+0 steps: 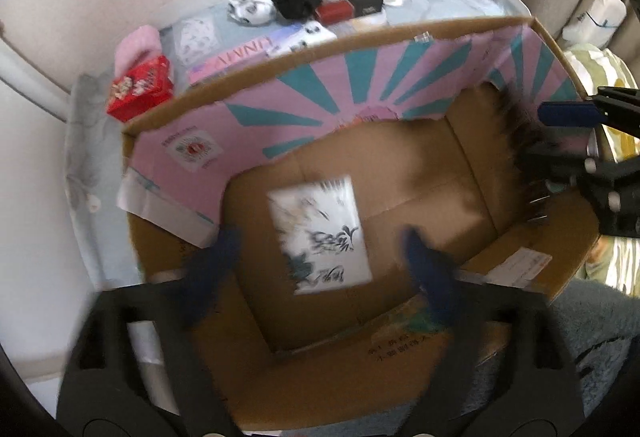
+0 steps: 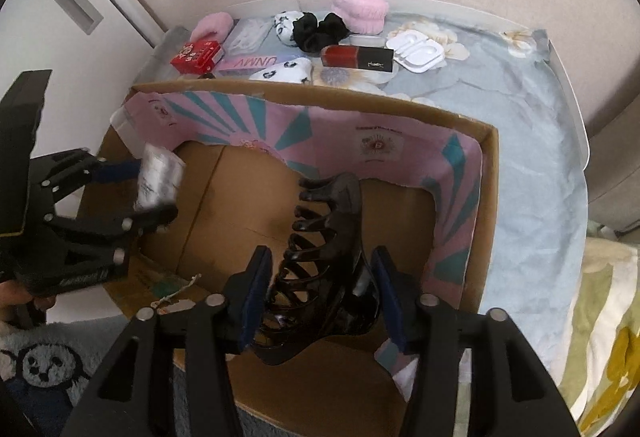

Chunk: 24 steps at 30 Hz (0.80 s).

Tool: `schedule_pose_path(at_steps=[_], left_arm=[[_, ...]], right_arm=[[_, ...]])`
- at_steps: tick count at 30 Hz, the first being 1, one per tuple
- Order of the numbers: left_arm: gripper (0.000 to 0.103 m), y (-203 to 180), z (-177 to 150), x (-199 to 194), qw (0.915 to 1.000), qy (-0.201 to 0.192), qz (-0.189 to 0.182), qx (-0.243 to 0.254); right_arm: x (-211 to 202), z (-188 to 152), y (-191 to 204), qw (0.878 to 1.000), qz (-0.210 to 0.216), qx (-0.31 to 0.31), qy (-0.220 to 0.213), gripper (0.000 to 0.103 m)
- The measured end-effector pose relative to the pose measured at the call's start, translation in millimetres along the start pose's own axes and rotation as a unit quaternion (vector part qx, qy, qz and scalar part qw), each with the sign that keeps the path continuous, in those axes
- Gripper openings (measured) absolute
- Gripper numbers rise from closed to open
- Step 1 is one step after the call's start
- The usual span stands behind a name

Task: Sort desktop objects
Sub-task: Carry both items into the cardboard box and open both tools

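Right wrist: hair claw (image 2: 320, 269) between tool (image 2: 320, 301) pads

**Operator:** Where is everything in my right wrist view?

**Spotter:** The cardboard box (image 2: 490, 197) sits on the cloth-covered table (image 2: 540, 117), straight ahead of you. The hair claw clip (image 2: 332, 257) is inside it at 6 o'clock, between the fingers of your right gripper (image 2: 320, 297).

**Operator:** And behind the box?

**Spotter:** On the table at 12 o'clock is the lipstick box (image 2: 358, 57), with the scrunchies (image 2: 320, 29) just behind it and the fluffy headband (image 2: 360, 11) behind those. The moulded tray (image 2: 416, 51) is at 1 o'clock and the small carton (image 2: 196, 55) at 11.

**Operator:** And my left side?

**Spotter:** Your left gripper (image 1: 318, 237) reaches in at 9 o'clock. In its own view the packet (image 1: 320, 233) is inside the box, between its fingers.
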<state>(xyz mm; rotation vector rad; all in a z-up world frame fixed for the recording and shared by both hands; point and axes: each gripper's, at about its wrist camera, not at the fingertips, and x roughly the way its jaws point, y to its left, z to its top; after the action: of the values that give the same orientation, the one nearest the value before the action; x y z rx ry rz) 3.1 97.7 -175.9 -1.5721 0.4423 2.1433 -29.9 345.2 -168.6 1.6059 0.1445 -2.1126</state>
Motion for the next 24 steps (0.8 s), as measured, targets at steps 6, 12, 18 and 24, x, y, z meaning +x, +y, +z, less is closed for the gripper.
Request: schedule_pose_path(at_steps=[6, 12, 18, 24], left_arm=[[0.103, -2.0, 5.2, -20.3, 0.9986, -0.034, 0.037, 0.017], [0.103, 5.8, 2.2, -24.8, 0.999, -0.035, 0.029, 0.001], [0.103, 16.4, 0.2, -32.5, 0.9982, -0.05, 0.022, -0.024], [0.103, 21.9, -2.1, -39.7, 0.9972, -0.06, 0.015, -0.042]], right_arm=[[-4.3, 8.1, 1.5, 1.0, 0.015, 0.012, -0.012, 0.102], [-9.7, 12.8, 9.4, 0.999, 0.024, 0.0, -0.024, 0.102], [-13.7, 12.7, 16.2, 0.999, 0.027, -0.007, -0.033, 0.102], [-21.6, 13.8, 13.1, 0.997, 0.055, 0.011, -0.052, 0.102]])
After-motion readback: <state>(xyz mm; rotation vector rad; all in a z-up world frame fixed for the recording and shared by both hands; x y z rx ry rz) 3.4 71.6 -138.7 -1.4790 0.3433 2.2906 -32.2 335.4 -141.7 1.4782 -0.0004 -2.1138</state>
